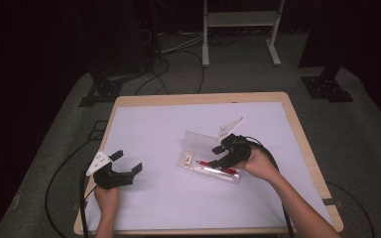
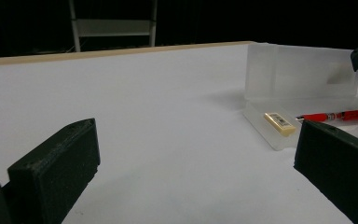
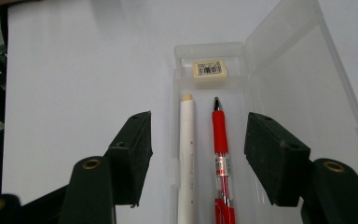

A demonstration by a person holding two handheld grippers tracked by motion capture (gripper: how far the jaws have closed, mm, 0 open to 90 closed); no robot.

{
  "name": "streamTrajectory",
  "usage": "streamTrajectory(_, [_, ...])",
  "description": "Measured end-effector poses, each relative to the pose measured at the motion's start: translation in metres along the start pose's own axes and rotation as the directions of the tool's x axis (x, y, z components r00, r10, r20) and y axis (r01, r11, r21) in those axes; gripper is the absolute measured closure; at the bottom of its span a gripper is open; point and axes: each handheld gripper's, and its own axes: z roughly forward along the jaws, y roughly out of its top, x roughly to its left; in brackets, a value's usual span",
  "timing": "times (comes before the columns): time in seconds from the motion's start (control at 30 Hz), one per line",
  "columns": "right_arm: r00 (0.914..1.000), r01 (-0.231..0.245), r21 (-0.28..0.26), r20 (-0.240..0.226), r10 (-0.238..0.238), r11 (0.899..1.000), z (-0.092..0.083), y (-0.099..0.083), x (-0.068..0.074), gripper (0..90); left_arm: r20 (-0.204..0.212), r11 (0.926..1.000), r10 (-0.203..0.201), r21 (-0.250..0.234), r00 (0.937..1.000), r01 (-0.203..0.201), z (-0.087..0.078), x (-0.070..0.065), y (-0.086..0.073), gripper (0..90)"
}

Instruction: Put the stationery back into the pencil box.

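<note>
A clear plastic pencil case [image 1: 193,153] lies open on the white table top, right of centre, with its lid [image 1: 202,140] standing up. In the tray lie a red pen [image 3: 220,140], a white pen [image 3: 186,140] and a labelled eraser [image 3: 209,68]. My right gripper [image 1: 216,156] hovers over the case's right end, jaws open on either side of both pens and touching neither [image 3: 198,154]. My left gripper [image 1: 128,161] rests open near the front left with nothing between its jaws [image 2: 196,163]. It looks toward the case [image 2: 303,74], the eraser [image 2: 279,123] and the red pen [image 2: 335,115].
The white sheet [image 1: 168,198] covers a wooden-edged table [image 1: 302,144]. Cables [image 1: 64,168] trail off the left and right front corners. A metal frame [image 1: 240,20] and black stand bases [image 1: 327,89] stand on the floor beyond the far edge.
</note>
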Motion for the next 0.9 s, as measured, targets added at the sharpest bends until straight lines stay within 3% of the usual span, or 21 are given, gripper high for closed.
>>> streamTrajectory(0.9, [0.9983, -0.05, -0.023, 0.029, 0.05, 0.999, -0.022, -0.033, 0.001, 38.0, 0.0, 1.0, 0.0, 0.002, 1.0, 0.0, 0.0, 0.0, 0.0, 0.0])
